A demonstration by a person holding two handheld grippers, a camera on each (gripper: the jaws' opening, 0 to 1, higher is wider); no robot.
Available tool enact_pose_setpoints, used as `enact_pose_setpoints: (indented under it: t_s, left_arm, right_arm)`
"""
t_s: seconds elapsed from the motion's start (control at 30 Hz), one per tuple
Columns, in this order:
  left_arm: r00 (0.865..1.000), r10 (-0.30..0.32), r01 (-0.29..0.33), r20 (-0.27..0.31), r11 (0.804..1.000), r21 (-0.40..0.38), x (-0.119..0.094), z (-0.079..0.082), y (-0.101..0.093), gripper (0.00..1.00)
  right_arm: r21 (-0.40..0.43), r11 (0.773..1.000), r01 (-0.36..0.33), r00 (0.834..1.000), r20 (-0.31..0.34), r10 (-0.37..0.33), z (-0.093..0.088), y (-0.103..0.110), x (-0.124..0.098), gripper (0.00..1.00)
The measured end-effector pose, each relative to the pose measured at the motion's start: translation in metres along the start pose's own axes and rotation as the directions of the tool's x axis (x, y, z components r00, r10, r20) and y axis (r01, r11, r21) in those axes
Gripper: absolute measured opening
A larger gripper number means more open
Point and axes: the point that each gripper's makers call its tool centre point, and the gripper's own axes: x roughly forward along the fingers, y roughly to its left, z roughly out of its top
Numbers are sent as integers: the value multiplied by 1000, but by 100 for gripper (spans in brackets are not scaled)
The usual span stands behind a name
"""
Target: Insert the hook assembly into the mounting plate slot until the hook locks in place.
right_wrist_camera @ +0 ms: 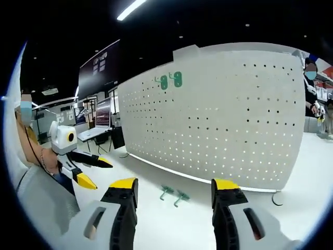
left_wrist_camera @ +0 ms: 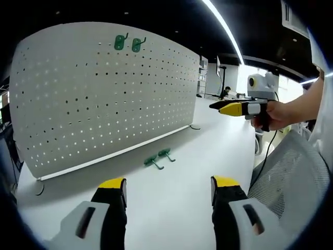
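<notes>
Hovering over white table [left_wrist_camera: 171, 203], left gripper [left_wrist_camera: 169, 190] spread wide and empty, right gripper [right_wrist_camera: 174, 191] likewise parted and empty, two loose green hooks [left_wrist_camera: 158, 158] lying beyond near pegboard foot, upright white pegboard [left_wrist_camera: 104, 99] behind, two mounted green hooks [left_wrist_camera: 128, 42] near its top

Both views face the pegboard [left_wrist_camera: 104, 99] [right_wrist_camera: 218, 114] from opposite sides, sharing the table [left_wrist_camera: 171, 198] [right_wrist_camera: 171, 219].
</notes>
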Motion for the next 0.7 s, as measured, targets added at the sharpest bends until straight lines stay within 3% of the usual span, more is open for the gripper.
enact_pose_setpoints:
  t_s: [0.3,0.7]
  left_arm:
    - [1000,0,0,-3,1000,2,-1,0,-1,68]
    - [1000,0,0,-6,1000,-4,0,-1,0,67]
  right_arm:
    - [14,1000,4,999,-49,-4,-20,0,-14,56]
    - [9,1000,0,997,-73,1,-27,2,-19,56]
